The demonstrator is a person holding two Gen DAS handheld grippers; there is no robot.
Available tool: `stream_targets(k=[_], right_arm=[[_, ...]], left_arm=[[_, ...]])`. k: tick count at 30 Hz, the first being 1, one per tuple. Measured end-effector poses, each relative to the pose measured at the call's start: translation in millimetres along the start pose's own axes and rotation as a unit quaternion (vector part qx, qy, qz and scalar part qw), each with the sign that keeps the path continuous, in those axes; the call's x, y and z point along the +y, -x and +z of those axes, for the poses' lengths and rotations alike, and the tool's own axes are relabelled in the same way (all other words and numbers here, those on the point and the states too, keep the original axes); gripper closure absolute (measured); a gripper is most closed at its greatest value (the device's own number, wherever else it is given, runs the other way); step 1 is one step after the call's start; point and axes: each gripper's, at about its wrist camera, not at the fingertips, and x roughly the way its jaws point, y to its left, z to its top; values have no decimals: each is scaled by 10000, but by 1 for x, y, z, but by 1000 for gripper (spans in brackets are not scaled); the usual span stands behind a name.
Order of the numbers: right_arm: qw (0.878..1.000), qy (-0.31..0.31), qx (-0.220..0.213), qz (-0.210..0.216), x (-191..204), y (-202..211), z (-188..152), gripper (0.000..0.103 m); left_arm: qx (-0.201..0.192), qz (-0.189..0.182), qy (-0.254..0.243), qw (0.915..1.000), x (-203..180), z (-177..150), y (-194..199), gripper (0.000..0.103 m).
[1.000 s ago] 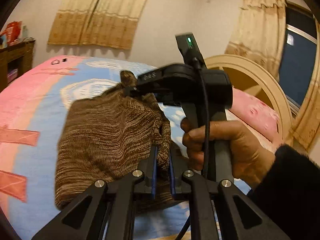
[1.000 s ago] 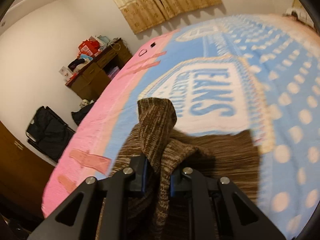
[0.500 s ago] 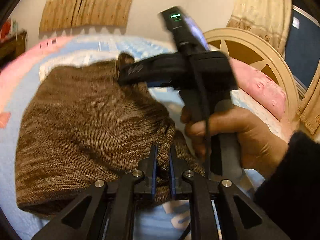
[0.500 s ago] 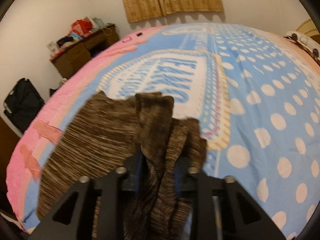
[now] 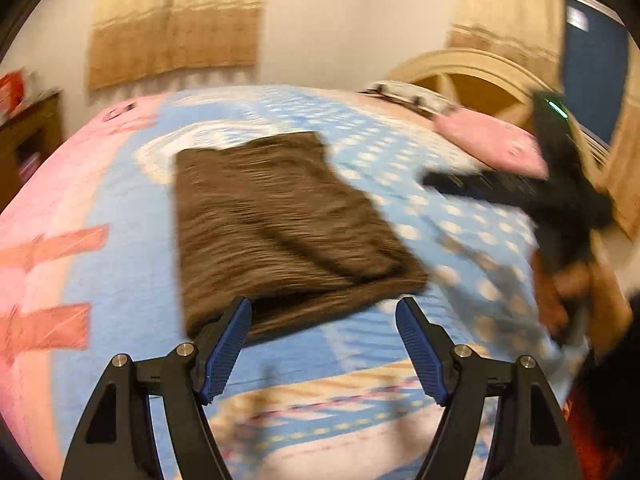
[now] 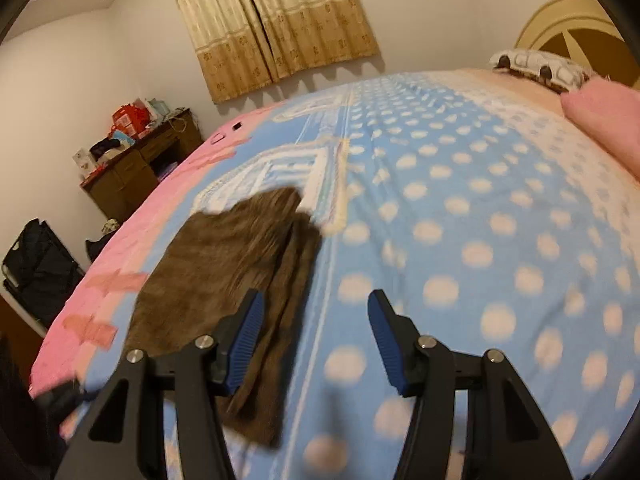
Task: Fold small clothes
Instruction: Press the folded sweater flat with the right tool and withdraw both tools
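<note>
left gripper (image 5: 324, 312): jaws opening, nothing pinched, near edge of brown knit garment (image 5: 280, 224) showing between the tips | right gripper (image 6: 316, 308): jaws opening, empty, just right of the garment's folded edge | garment: folded flat on the blue dotted bedspread (image 6: 460, 240), pink pillow (image 6: 604, 128) well beyond it | right hand (image 5: 576, 292) blurred, right of garment

Lit warm and yellowish by indoor light, fairly bright, with soft shadows and no hard glare. Heavily smeared by motion in the left wrist view, most of all across the brown knit garment (image 5: 280, 220) and the hand (image 5: 576, 292) at the right edge; sharper in the right wrist view, though blurred on the bedspread (image 6: 460, 248) dots. Bowed by fisheye, blacked out at the corners.
</note>
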Motion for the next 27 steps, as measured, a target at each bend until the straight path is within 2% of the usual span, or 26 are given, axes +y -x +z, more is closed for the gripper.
stream_targets(k=[4,9,11,12,13,14,15,17,19,22,24,27], right_arm=[[9998,-31,173,109,25,-11,-21,45],[9985,78,530,144,42,-43,-36,46],[9970,204,741,91,49,-60,-40,54],[9964,260,805,-108,51,-66,-41,63],[9963,282,759,-285,52,-68,-42,80],[9966,249,725,-312,51,-67,-42,87],[9971,122,732,-187,47,-65,-39,89],[9971,-236,702,190,33,-54,-38,90],[9963,-377,704,330,25,-44,-40,93],[9947,-466,884,236,13,-38,-53,94],[9933,-593,951,298,8,-41,-61,93],[9932,-733,823,373,6,-37,-52,88]], left_arm=[[93,428,650,9969,39,2,8,28],[24,650,976,9931,61,-4,15,28],[36,642,1086,9920,64,-3,11,28],[47,628,1109,9918,65,-3,11,28],[52,636,1098,9919,64,-2,10,28],[44,651,1062,9922,62,0,9,28],[27,685,1014,9925,63,6,5,28],[-46,782,912,9928,65,14,4,28],[-116,814,865,9929,69,21,2,28],[-150,926,766,9926,73,31,-13,28],[-21,1032,700,9922,74,34,-31,28],[254,1089,669,9915,74,30,-52,28]])
